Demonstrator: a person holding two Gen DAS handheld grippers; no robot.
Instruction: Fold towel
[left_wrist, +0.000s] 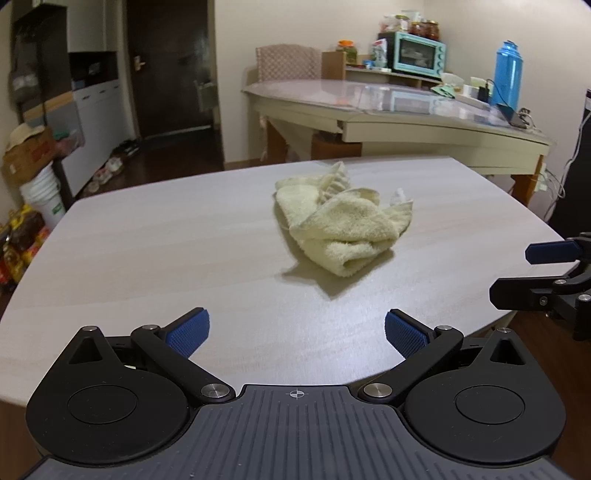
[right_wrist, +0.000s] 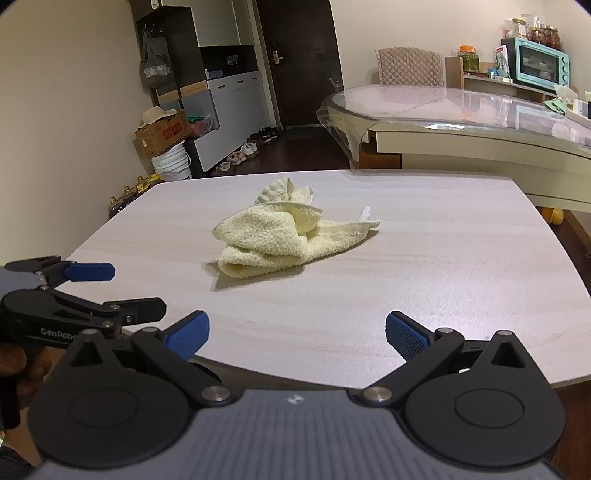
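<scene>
I observe one pale yellow terry towel (left_wrist: 341, 225) lying crumpled near the middle of the light wood-grain table (left_wrist: 147, 258). It is unfolded in any orderly sense: bunched into a loose heap, with a rolled thick fold at the near end and a ribbed, fanned edge standing up at the far end. One thin corner trails flat toward the right, bearing a small white tag (right_wrist: 365, 213).

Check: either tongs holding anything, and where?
Nothing held. Left tongs and right tongs are open; the towel lies crumpled on the table, untouched.
</scene>
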